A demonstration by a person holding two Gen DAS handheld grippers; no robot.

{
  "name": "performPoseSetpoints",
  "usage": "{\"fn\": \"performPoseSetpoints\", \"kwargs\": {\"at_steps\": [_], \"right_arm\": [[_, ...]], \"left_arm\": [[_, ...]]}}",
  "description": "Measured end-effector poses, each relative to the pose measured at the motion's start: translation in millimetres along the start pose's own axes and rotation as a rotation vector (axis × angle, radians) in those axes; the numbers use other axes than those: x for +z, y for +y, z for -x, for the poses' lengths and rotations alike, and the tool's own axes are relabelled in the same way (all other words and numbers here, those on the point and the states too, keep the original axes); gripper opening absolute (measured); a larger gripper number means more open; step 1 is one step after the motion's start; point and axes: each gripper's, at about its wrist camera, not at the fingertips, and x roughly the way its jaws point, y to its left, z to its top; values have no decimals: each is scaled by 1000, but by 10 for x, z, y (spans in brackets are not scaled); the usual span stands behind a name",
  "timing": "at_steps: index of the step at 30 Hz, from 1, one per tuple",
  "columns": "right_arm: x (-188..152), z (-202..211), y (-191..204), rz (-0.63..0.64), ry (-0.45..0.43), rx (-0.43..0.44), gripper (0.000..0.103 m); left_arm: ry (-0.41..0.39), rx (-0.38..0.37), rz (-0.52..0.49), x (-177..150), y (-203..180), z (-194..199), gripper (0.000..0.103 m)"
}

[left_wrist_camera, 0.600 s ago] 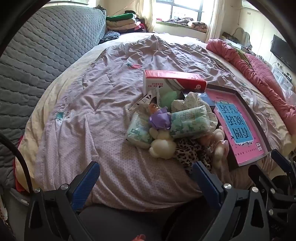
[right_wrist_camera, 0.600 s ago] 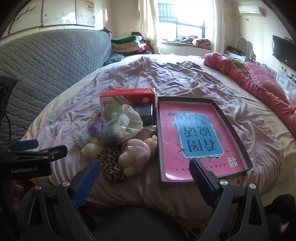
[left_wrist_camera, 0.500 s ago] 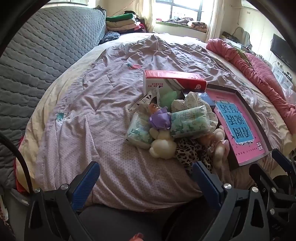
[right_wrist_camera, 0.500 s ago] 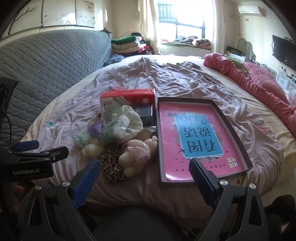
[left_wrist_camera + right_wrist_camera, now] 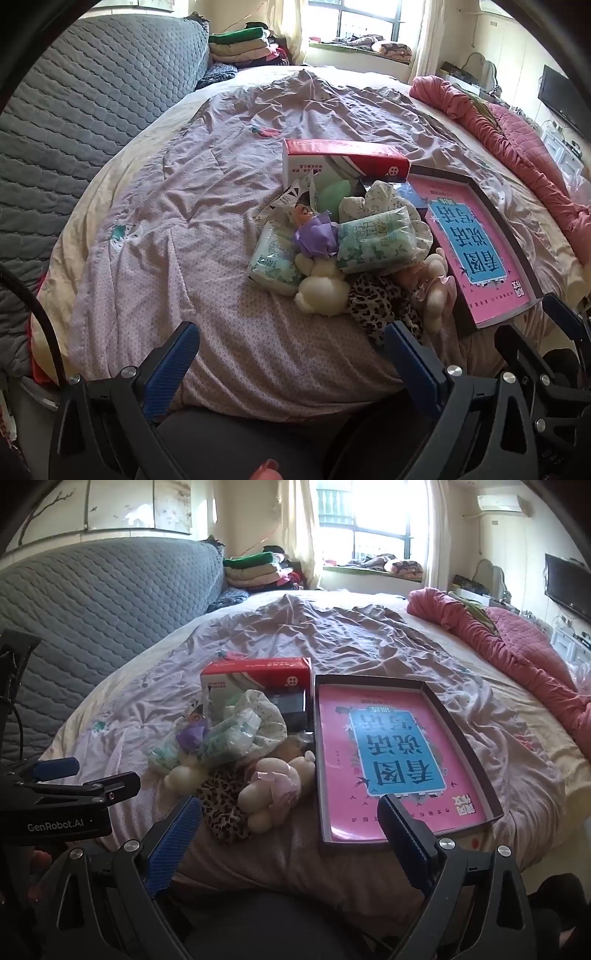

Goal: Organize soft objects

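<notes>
A heap of soft things lies on the bed near its front edge: a cream plush toy (image 5: 321,288), a pink plush toy (image 5: 273,790), a leopard-print cloth (image 5: 380,302), two green tissue packs (image 5: 373,243) and a purple bundle (image 5: 316,238). To their right lies a shallow dark box lid with a pink and blue inside (image 5: 395,760). My left gripper (image 5: 291,354) is open and empty, short of the heap. My right gripper (image 5: 291,827) is open and empty, in front of the pink plush and the box lid.
A red and white carton (image 5: 343,162) lies behind the heap. The lilac bedspread (image 5: 184,236) covers the bed. A pink quilt (image 5: 517,147) runs along the right. A grey quilted headboard (image 5: 74,110) is on the left. Folded clothes (image 5: 255,572) are stacked at the back.
Nothing has visibly changed apart from a very slight drift of both views.
</notes>
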Motion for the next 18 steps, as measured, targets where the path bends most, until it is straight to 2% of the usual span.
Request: {"fn": "performPoseSetpoints", "kwargs": {"at_steps": [18], "right_arm": [[1, 28, -10, -4, -5, 0, 96]], "left_arm": [[-15, -3, 0, 2, 1, 36, 101]]}}
